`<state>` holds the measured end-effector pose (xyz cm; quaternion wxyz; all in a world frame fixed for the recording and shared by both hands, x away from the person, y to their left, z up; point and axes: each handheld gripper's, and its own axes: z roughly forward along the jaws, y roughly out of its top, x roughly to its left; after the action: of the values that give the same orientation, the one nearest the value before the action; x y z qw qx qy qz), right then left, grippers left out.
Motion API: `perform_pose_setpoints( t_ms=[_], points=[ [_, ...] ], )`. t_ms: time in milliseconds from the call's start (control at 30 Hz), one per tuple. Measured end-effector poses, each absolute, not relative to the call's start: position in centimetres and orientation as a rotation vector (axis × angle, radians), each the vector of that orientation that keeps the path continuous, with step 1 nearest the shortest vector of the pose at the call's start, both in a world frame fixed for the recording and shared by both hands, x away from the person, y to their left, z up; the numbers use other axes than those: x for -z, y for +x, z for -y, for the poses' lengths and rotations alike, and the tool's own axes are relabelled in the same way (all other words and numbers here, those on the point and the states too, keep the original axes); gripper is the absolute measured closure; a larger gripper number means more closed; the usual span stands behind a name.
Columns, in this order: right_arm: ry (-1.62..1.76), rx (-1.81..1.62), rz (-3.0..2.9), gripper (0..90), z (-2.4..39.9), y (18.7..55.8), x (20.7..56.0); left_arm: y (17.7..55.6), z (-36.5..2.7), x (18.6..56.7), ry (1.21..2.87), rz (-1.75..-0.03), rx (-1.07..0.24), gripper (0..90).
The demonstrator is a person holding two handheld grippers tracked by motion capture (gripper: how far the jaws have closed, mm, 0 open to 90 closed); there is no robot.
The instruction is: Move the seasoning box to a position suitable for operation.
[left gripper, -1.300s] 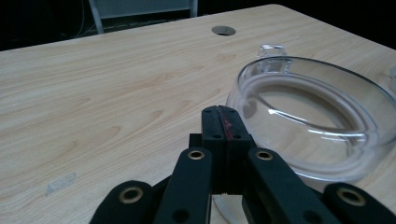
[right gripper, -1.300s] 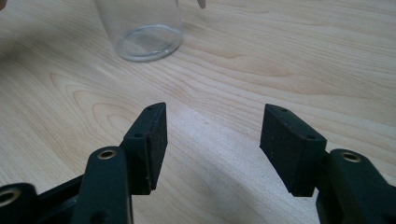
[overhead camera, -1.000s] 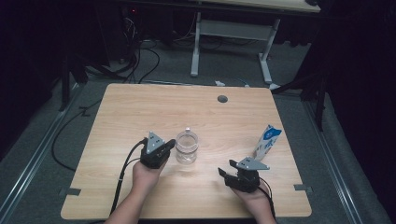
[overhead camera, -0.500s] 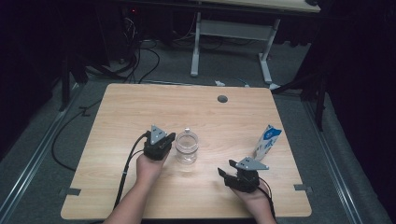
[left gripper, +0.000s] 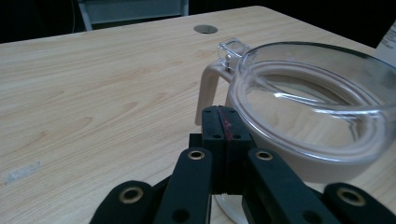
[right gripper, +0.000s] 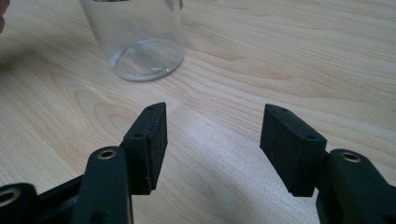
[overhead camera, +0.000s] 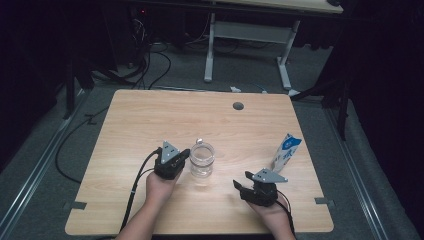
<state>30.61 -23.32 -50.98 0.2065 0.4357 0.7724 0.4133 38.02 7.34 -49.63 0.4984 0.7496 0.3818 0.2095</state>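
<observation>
High view first: the left hand-held gripper [overhead camera: 181, 156] has crept in from the jar's [overhead camera: 202, 160] nine o'clock and now sits right against its side, closer than a second ago. The right hand-held gripper [overhead camera: 245, 186] has not budged; it waits near the desk's [overhead camera: 130, 120] front edge, at about four o'clock from the jar. I read that as the left side lining up on the jar while the right stands by. A carton [overhead camera: 286, 152], white and blue with a gabled top, stands well apart at three o'clock.

Left gripper view: the jaws are pressed flat together with nothing between them, a thin red line showing at the seam. Just past their tips, at one o'clock, rises the jar's [left gripper: 308, 116] rim: thick, clear, glossy, perfectly round, with a cream bracket [left gripper: 210, 88] and a small clear catch [left gripper: 232, 50] at its far edge. The desk top is pale wood grain, matt and smooth.

Right gripper view: the jaws stand spread wide, black ribbed pads facing each other over bare wood. The jar's [right gripper: 140, 42] straight glass wall and heavy round base sit at eleven o'clock, empty as far as I can see.
</observation>
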Motion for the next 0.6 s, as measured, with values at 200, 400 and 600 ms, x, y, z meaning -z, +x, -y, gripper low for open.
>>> perform_pose_setpoints(
  t_ms=[200,400,600],
  points=[
    [1.220,-1.152,-2.145,41.4,23.5,30.6,51.0,36.4,-6.9,49.7,1.811,-0.890,-0.491,90.0],
    [1.223,-1.148,-2.143,41.4,23.6,30.6,51.0,34.9,-6.2,49.7,1.801,-0.861,-0.471,90.0],
    [1.222,-1.146,-2.141,41.4,23.7,30.7,51.0,34.1,-5.6,49.8,1.805,-0.840,-0.459,90.0]
  ],
)
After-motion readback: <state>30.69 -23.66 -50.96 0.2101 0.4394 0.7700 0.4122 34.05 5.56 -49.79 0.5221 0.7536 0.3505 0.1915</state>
